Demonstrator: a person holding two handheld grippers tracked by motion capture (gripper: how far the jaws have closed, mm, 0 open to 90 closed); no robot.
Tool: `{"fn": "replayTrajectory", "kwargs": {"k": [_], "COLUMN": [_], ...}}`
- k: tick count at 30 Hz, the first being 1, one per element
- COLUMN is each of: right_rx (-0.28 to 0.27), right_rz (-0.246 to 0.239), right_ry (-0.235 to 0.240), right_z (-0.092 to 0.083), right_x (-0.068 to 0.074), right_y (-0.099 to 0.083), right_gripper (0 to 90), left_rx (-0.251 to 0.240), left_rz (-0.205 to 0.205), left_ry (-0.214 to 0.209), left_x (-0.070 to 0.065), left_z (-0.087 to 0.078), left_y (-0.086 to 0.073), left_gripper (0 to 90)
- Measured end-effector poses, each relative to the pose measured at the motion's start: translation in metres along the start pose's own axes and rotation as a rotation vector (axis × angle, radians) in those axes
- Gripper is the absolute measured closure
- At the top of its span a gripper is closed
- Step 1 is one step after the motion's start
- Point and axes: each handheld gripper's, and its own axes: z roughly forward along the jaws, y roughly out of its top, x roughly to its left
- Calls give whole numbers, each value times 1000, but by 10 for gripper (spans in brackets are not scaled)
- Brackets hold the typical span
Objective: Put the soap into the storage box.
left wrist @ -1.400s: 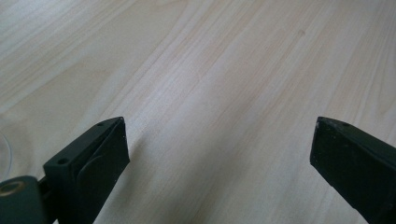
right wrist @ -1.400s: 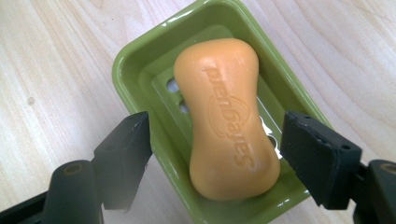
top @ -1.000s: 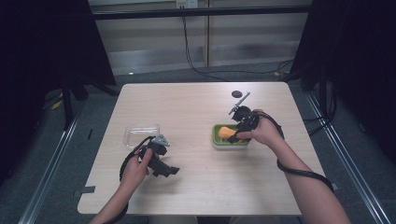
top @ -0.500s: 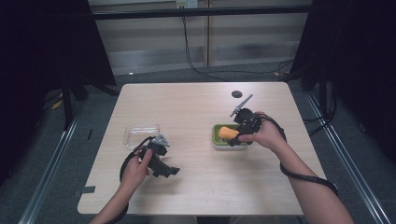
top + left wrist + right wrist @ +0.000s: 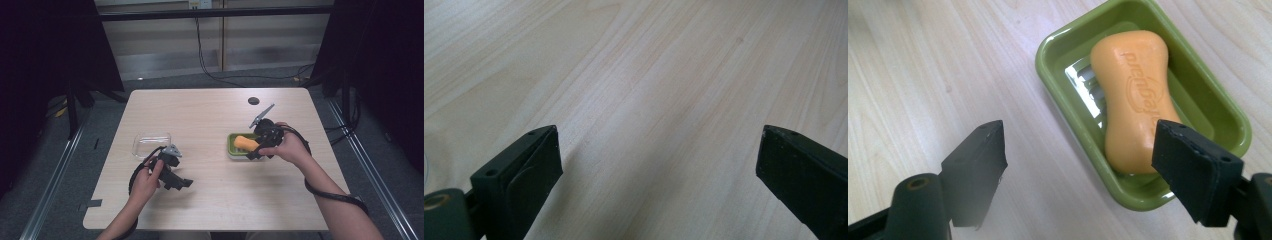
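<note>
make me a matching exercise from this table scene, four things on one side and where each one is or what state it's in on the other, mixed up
Things:
1. soap bar
2. green dish
3. clear container
4. left gripper

Places or states:
A. open over bare wood, nothing between its jaws
B. lying inside the dish
C. empty, on the table's left side in the high view
D. on the table just ahead of the right gripper, holding the soap

Pairs: 1-B, 2-D, 3-C, 4-A

Each black tool (image 5: 176, 183) (image 5: 252, 148) carries a grey three-cornered plate and a looping black cable; blocky jaws show screw holes
</note>
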Motion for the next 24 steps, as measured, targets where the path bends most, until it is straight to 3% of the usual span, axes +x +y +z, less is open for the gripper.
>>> {"fn": "replayTrajectory", "kwargs": {"k": [24], "right_rx": [-3], "right_rz": [-28], "right_ry": [-1], "right_z": [-3], "right_x": [10], "right_y": [-15], "right_gripper": [199], "left_rx": [-8], "left_rz": [-2], "left_ry": [-2], "left_x": [1], "left_z": [0], "left_y": [0], "left_gripper": [40]}}
